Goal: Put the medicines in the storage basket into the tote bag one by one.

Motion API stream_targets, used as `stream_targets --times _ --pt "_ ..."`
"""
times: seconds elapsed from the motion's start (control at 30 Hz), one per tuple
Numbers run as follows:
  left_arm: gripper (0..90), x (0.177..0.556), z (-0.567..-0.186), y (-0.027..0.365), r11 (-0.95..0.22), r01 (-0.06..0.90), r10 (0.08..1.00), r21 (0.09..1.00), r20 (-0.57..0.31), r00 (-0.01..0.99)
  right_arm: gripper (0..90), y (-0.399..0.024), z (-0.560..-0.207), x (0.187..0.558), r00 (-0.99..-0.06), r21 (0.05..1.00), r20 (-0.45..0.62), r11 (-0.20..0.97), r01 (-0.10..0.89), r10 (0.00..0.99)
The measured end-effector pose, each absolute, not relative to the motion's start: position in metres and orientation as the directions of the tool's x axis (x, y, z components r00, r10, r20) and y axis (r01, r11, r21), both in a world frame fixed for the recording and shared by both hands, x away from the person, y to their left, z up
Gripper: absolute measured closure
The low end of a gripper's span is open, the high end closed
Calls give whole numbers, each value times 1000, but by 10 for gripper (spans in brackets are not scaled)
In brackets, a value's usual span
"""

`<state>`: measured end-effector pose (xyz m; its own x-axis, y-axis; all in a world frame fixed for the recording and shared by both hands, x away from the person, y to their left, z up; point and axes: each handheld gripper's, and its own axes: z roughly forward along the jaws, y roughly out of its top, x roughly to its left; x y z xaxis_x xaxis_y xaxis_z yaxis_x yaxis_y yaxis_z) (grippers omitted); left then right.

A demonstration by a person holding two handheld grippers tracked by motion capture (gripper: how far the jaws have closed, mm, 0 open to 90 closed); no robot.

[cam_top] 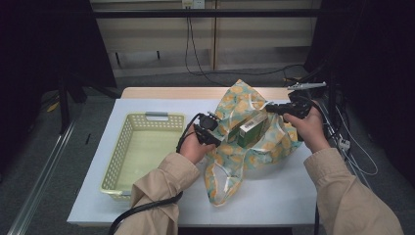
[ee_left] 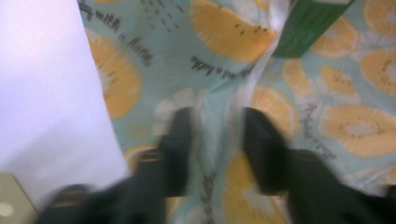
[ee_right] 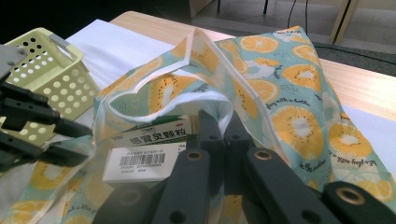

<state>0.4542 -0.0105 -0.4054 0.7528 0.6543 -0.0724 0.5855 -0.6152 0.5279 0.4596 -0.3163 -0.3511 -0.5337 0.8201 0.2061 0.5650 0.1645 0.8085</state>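
Note:
A cloth bag (cam_top: pixel 244 152) printed with orange slices lies on the white table cover, its mouth held up. A green and white box (cam_top: pixel 253 129) stands in that mouth, its barcode label (ee_right: pixel 140 161) facing the right gripper view. My left gripper (cam_top: pixel 215 139) is at the bag's left side. In the blurred left gripper view its jaws (ee_left: pixel 219 140) pinch a raised fold of the bag (ee_left: pixel 224 42), with the box (ee_left: pixel 308 25) beyond. My right gripper (cam_top: pixel 270 106) is shut on the bag's right rim, where its jaws (ee_right: pixel 219 128) meet on the white lining.
A pale yellow perforated basket (cam_top: pixel 125 142) stands empty at the left of the bag, close to my left hand. The wooden table edge (cam_top: pixel 166 92) runs along the far side. Cables (cam_top: pixel 352 156) hang off the right edge.

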Motion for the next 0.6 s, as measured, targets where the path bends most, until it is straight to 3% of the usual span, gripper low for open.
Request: stream_targets --times 0.07,0.13,0.6 --pt "855 453 -402 -9 -613 587 650 529 -85 755 896 -316 -351 459 -535 809 207 164 564 819" --pt "900 453 -397 -8 -597 598 655 534 -106 748 896 -316 -353 459 -535 809 209 163 565 819" --pt "900 458 -335 13 -464 628 656 625 -234 718 896 -303 -348 459 -562 814 205 180 553 801"
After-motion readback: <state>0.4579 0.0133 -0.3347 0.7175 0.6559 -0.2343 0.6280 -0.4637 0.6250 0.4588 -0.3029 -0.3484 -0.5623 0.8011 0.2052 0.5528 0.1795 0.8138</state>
